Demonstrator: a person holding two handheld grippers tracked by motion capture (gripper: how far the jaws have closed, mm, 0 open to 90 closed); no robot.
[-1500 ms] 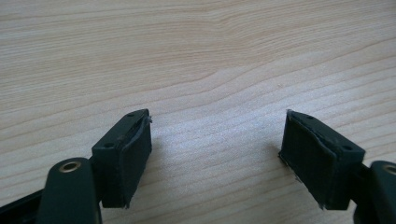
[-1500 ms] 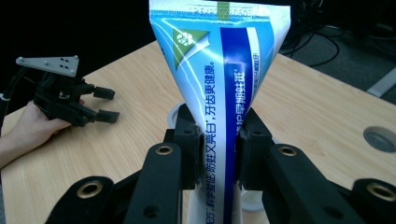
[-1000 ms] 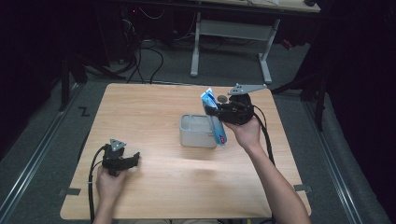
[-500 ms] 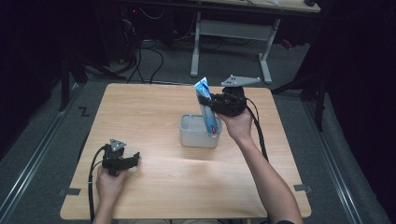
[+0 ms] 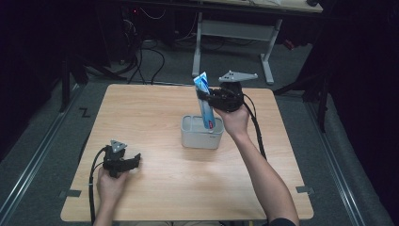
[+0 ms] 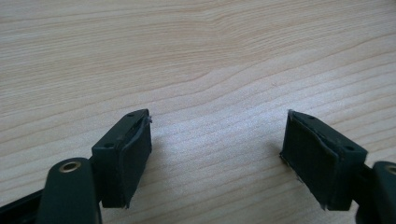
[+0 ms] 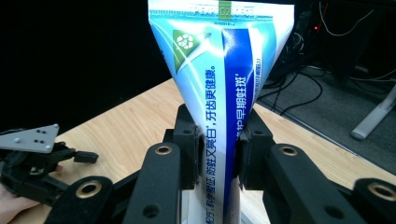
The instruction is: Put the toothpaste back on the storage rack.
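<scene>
A blue and white toothpaste tube (image 5: 205, 103) stands nearly upright with its lower end inside a grey rectangular container (image 5: 201, 132) at the table's middle. My right gripper (image 5: 208, 100) is shut on the tube's upper half; in the right gripper view the tube (image 7: 223, 88) rises between the two black pads (image 7: 189, 144), crimped end up. My left gripper (image 5: 134, 161) rests on the wood near the front left, held in a hand, its jaws open with bare table between the pads (image 6: 128, 156).
The wooden table (image 5: 155, 117) has bare wood around the container. A desk frame with white legs (image 5: 235, 33) and cables (image 5: 141, 52) stand on the floor beyond the far edge. The left gripper (image 7: 37, 161) is seen far off in the right gripper view.
My right gripper has swung the tube from lying slanted over the container to nearly upright, its lower end now down inside. The left gripper has stayed put.
</scene>
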